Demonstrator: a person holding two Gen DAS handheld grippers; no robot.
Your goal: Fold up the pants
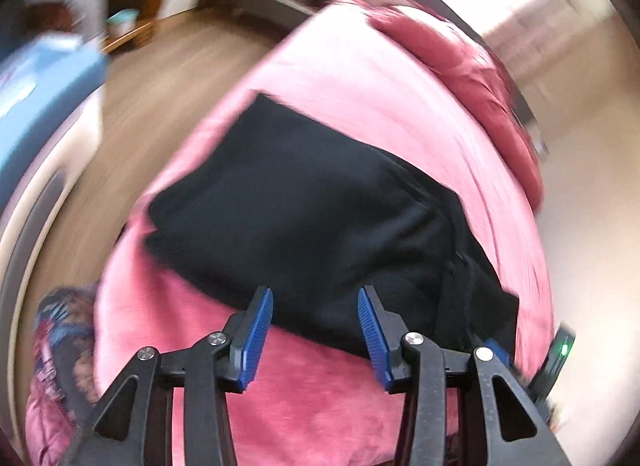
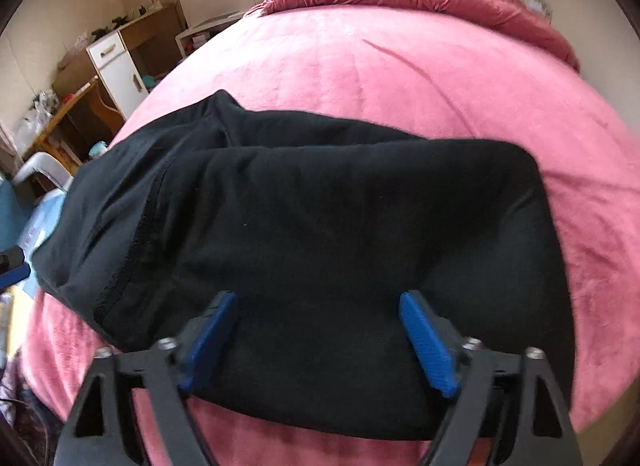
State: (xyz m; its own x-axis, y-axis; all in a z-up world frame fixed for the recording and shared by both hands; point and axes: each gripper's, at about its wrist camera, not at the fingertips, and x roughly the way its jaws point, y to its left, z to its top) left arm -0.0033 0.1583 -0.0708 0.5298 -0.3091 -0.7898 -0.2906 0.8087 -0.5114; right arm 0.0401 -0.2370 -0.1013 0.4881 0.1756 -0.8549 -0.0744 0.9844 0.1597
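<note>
Left wrist view peers down along its blue fingers (image 1: 260, 330) from the near edge of the pink bed (image 1: 360, 77), blurred and tilted, close above it. Right wrist view looks lengthwise up that bed (image 2: 400, 65), also close. Both share the black pants (image 1: 304, 201) (image 2: 320, 225).

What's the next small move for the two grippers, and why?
Probably lower the right gripper and close it on the near edge of the pants. Both it and the left gripper are open and hold nothing, and the pants lie partly folded on the bed.
</note>
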